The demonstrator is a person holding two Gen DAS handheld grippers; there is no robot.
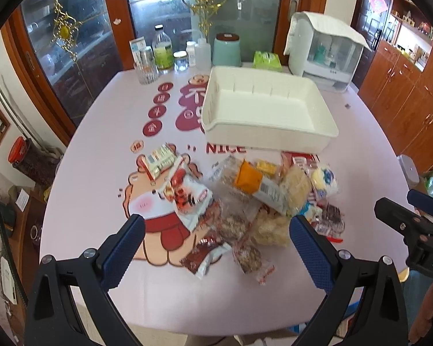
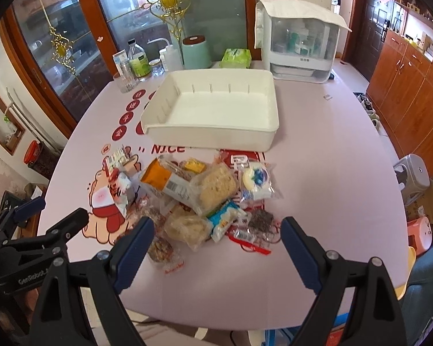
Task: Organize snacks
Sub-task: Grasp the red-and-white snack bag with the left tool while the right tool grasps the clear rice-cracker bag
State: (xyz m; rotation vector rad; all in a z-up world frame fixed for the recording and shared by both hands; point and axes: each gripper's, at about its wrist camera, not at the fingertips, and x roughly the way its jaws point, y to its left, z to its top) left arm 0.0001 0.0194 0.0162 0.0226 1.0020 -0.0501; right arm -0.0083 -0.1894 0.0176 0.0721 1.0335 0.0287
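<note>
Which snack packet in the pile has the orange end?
The long packet lying on top of the pile, orange at its left end, barcode facing up; no other packet shows orange.

I've got my left hand-held gripper (image 1: 216, 227) spread wide and empty above the snack pile (image 1: 245, 199) on the pink tabletop (image 1: 101, 144). White tray (image 1: 262, 109) sits bare just beyond it. Right hand-held gripper (image 1: 410, 204) at the edge.

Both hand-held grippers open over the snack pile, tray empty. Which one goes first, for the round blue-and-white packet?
Right, probably. The round blue-and-white packet lies on the pile's right edge, nearer the right hand-held gripper. The left hand-held gripper sits over the pile's left side. The white tray looks equally reachable.
</note>
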